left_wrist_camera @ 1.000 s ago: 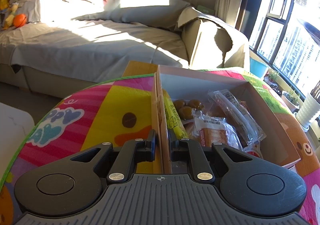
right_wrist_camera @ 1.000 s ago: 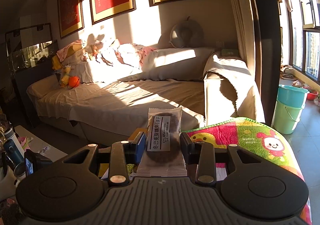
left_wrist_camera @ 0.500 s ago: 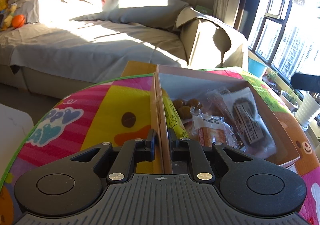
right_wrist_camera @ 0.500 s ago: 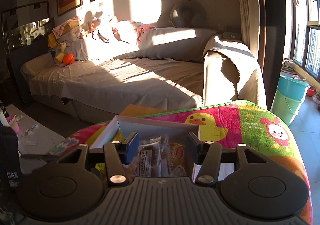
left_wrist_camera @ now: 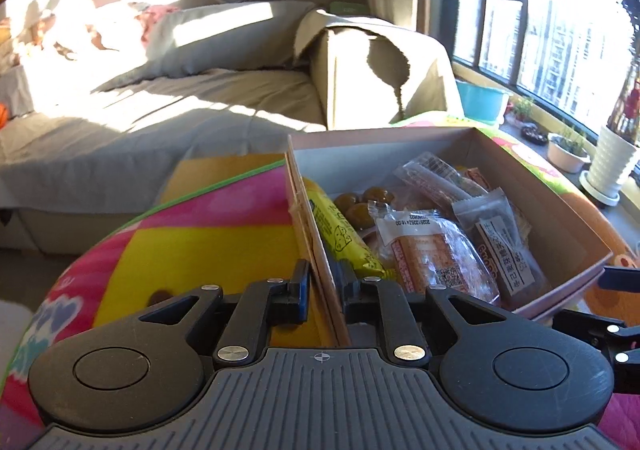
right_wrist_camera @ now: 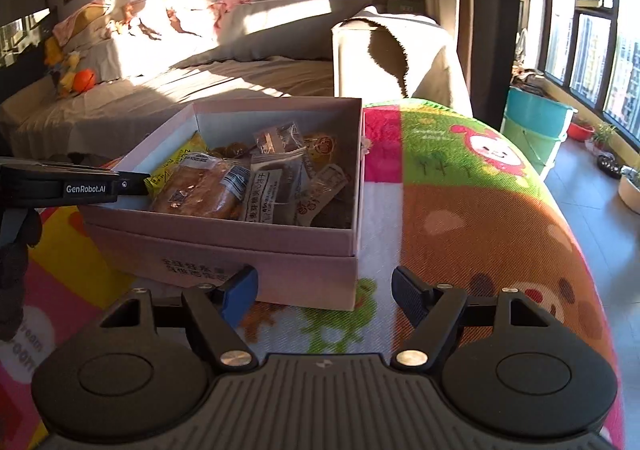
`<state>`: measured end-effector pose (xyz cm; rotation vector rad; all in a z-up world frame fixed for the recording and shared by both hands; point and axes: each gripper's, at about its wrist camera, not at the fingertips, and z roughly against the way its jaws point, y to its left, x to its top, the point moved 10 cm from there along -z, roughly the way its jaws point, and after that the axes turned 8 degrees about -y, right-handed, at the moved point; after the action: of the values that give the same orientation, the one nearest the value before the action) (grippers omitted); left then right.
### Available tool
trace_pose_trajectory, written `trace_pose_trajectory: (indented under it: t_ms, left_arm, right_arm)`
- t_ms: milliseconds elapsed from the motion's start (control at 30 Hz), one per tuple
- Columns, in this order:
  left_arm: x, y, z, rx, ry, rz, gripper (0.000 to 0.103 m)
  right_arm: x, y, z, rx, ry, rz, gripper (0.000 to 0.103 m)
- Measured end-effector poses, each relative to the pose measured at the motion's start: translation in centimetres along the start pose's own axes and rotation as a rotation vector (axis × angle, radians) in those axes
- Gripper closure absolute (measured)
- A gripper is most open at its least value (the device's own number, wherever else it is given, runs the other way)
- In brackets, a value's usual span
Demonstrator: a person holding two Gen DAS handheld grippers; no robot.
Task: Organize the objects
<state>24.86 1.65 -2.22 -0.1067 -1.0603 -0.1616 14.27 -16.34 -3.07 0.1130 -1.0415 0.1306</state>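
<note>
One box: pink cardboard box (right_wrist_camera: 224,238), lid off, sits on the cartoon play mat (right_wrist_camera: 480,218); its left wall (left_wrist_camera: 310,226) runs between the left tongs' fingers.
Contents: several wrapped snacks, namely a yellow cheese-print packet (left_wrist_camera: 340,238) against the left wall, a clear bread packet (left_wrist_camera: 424,250) near the front, a dark biscuit packet with a white label (left_wrist_camera: 508,250) to its right, and small brown round pieces (left_wrist_camera: 360,206) behind.
Left gripper (left_wrist_camera: 322,290): tongs narrow, pads on either side of the box's left wall, jaws easing apart slightly.
Right gripper (right_wrist_camera: 324,290): tongs wide and opening, nothing between them; fingers sit low on the mat just in front of the box's near wall, by its right corner.
Mat: bright duck, bear and rabbit prints, draped over a raised surface.
Surroundings: beige-covered sofa (right_wrist_camera: 200,90) behind, teal bucket (right_wrist_camera: 532,122) and window to the right, potted plants (left_wrist_camera: 568,150) on the sill.
</note>
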Motion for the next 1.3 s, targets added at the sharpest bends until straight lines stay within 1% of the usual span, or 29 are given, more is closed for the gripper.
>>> trace_pose_trajectory:
  t_ms: [33, 67, 100, 133, 167, 200, 233, 267, 300, 400, 467, 500, 533, 600, 633, 667, 733, 800, 900, 967, 1000, 1033, 1100, 1133, 1167, 1200, 1300]
  left_arm:
    - [0.6, -0.7, -1.4, -0.015, -0.012, -0.025, 0.084]
    - [1.1, -1.0, -2.4, -0.017, -0.032, -0.051, 0.082]
    - [1.5, -0.9, -3.0, -0.004, -0.040, -0.066, 0.079]
    - [1.6, -0.5, -3.4, 0.024, -0.038, -0.068, 0.065]
    - [1.6, 0.2, -3.5, 0.062, -0.042, -0.067, 0.046]
    - [1.5, 0.9, -3.5, 0.091, -0.051, -0.066, 0.036]
    - [1.4, 1.7, -3.5, 0.114, -0.059, -0.055, 0.018]
    - [1.4, 2.4, -3.5, 0.134, -0.069, -0.041, 0.004]
    - [1.4, 3.0, -3.3, 0.158, -0.075, -0.032, 0.000]
    - [1.7, 3.6, -2.6, 0.180, -0.059, -0.009, 0.000]
    - [2.7, 3.5, -0.5, 0.181, -0.116, 0.009, 0.001]
    - [3.2, 3.4, 0.7, 0.183, -0.152, 0.017, 0.001]
    - [3.8, 3.3, 2.4, 0.187, -0.200, 0.029, 0.001]
    - [4.3, 3.0, 5.9, 0.181, -0.271, 0.063, 0.001]
    - [4.1, 2.6, 7.7, 0.160, -0.290, 0.084, 0.001]
    - [3.5, 2.1, 9.3, 0.132, -0.289, 0.100, 0.001]
    - [0.9, 0.4, 11.7, 0.076, -0.239, 0.112, 0.001]
    - [-2.6, -1.4, 12.9, 0.042, -0.162, 0.093, 0.001]
    - [-7.2, -3.6, 13.0, 0.025, -0.071, 0.082, 0.001]
    - [-9.2, -4.1, 12.6, 0.054, -0.034, 0.075, 0.001]
    - [-9.7, -4.2, 12.4, 0.075, -0.020, 0.074, 0.001]
    - [-10.2, -4.2, 12.2, 0.094, -0.013, 0.075, 0.001]
    - [-11.0, -4.1, 11.8, 0.119, 0.010, 0.078, 0.001]
    - [-11.4, -4.3, 11.6, 0.121, 0.022, 0.062, 0.001]
    - [-11.4, -4.5, 11.8, 0.130, 0.007, 0.037, 0.001]
    - [-11.4, -4.6, 11.8, 0.132, 0.008, 0.031, 0.001]
    - [-11.7, -4.5, 12.0, 0.137, 0.004, 0.032, 0.000]
  right_arm:
    - [0.5, -1.0, -0.9, -0.028, -0.014, -0.015, 0.029]
    - [0.9, -1.6, -1.4, -0.034, -0.023, -0.034, 0.029]
    - [1.1, -2.1, -1.9, -0.031, -0.032, -0.055, 0.029]
    - [1.1, -2.3, -2.3, -0.026, -0.038, -0.071, 0.029]
    - [1.1, -2.3, -2.6, -0.021, -0.046, -0.073, 0.029]
    - [1.1, -2.2, -2.8, -0.020, -0.051, -0.071, 0.029]
    - [1.0, -2.0, -2.9, -0.021, -0.053, -0.065, 0.029]
    - [0.8, -1.9, -3.0, -0.028, -0.057, -0.058, 0.029]
    - [0.9, -1.9, -2.9, -0.040, -0.063, -0.047, 0.029]
    - [1.4, -2.3, -1.9, -0.082, -0.090, -0.044, 0.025]
    - [1.6, -2.8, -0.2, -0.105, -0.116, -0.059, 0.007]
    - [1.6, -3.0, 0.8, -0.113, -0.130, -0.067, 0.003]
    - [1.6, -3.1, 1.9, -0.122, -0.145, -0.073, 0.000]
    - [1.0, -3.0, 3.7, -0.124, -0.136, -0.078, 0.000]
    - [0.6, -2.8, 4.5, -0.114, -0.122, -0.082, 0.000]
    - [0.0, -2.5, 5.1, -0.101, -0.108, -0.085, 0.000]
    - [-1.4, -1.5, 6.0, -0.071, -0.069, -0.076, 0.000]
    - [-3.0, -0.4, 6.5, -0.050, -0.034, -0.041, 0.000]
    - [-4.9, 0.8, 6.7, -0.061, 0.000, -0.001, 0.000]
    - [-6.0, 1.2, 6.5, -0.061, 0.029, 0.019, 0.000]
    - [-6.6, 1.3, 6.3, -0.071, 0.045, 0.045, 0.000]
    - [-7.2, 1.3, 6.2, -0.071, 0.035, 0.059, 0.000]
    - [-7.5, 0.6, 6.4, -0.071, 0.038, 0.003, 0.000]
    - [-7.6, 0.2, 6.5, -0.078, 0.035, -0.037, 0.000]
    - [-7.7, -0.1, 6.7, -0.091, 0.023, -0.064, 0.000]
    - [-7.8, -0.2, 6.7, -0.108, 0.020, -0.073, 0.000]
    - [-8.0, 0.0, 6.9, -0.148, 0.012, -0.066, 0.000]
